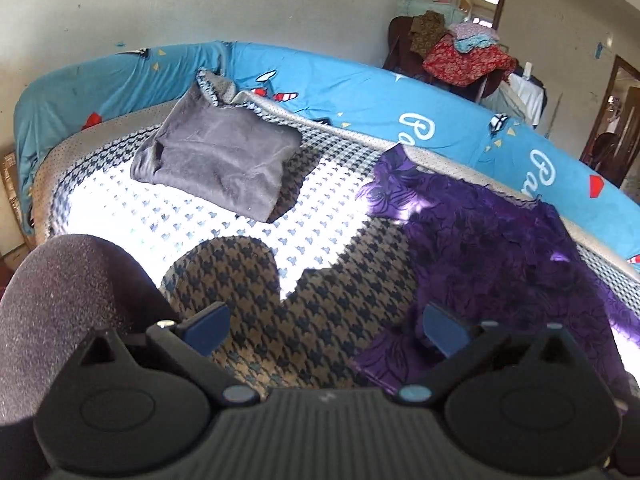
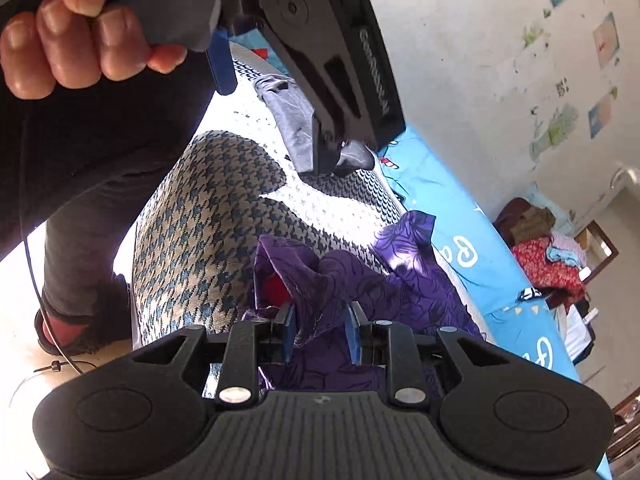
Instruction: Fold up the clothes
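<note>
A purple patterned cloth (image 1: pixel 500 260) lies rumpled on the right side of the houndstooth bed cover (image 1: pixel 224 276). My left gripper (image 1: pixel 326 330) hovers open over the cover, its right fingertip above the cloth's near edge and nothing between its fingers. A folded grey garment (image 1: pixel 220 164) rests farther back on the left. In the right wrist view my right gripper (image 2: pixel 321 336) is shut on a bunched, raised fold of the purple cloth (image 2: pixel 400 280). A red patch (image 2: pixel 276 284) shows inside that fold. The left gripper's black housing (image 2: pixel 328 64) hangs above, partly hiding the grey garment (image 2: pixel 292 120).
A blue printed sheet (image 1: pixel 360 92) curves along the bed's far side against the wall. A pile of colourful clothes (image 1: pixel 464 52) sits on furniture at the back right. A hand (image 2: pixel 80 40) holds the left gripper; a leg in dark trousers (image 2: pixel 80 240) stands by the bed's near edge.
</note>
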Tool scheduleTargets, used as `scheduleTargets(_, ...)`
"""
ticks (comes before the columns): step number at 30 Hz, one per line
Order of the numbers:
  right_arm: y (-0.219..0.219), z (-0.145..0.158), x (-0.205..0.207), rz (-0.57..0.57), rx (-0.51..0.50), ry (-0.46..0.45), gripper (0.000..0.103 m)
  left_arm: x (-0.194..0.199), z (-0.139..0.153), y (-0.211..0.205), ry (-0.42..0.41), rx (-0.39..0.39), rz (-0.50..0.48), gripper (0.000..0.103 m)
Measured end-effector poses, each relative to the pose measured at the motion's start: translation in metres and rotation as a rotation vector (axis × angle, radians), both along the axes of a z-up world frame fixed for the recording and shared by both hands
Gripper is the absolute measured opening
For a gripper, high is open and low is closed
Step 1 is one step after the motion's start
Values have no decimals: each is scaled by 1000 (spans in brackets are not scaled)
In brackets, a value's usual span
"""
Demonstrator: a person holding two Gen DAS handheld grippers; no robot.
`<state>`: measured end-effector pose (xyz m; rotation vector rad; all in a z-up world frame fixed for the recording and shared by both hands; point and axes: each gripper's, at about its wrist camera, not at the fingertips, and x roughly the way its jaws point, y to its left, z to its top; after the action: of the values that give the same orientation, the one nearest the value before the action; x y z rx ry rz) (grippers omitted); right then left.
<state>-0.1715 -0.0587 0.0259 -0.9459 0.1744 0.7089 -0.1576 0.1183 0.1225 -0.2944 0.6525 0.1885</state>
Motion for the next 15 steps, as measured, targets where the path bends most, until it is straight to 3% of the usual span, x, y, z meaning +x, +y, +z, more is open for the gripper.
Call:
scheduleTargets(4,-10,5,2,-36,32,19,30,21,-9,-12,53,-137,-110,103)
scheduleTargets(6,-13,7,-1,-40,34,13,31,32,-16,-21,70,-167,-150,103)
scheduleTargets(11,-29,14,-4,-82,50,24,39,58,-27,-46,70,-97,-222,103)
scheduleTargets(15,-46,19,4,-150,87,58,40,77,-42,-59,114,-64,-241,103)
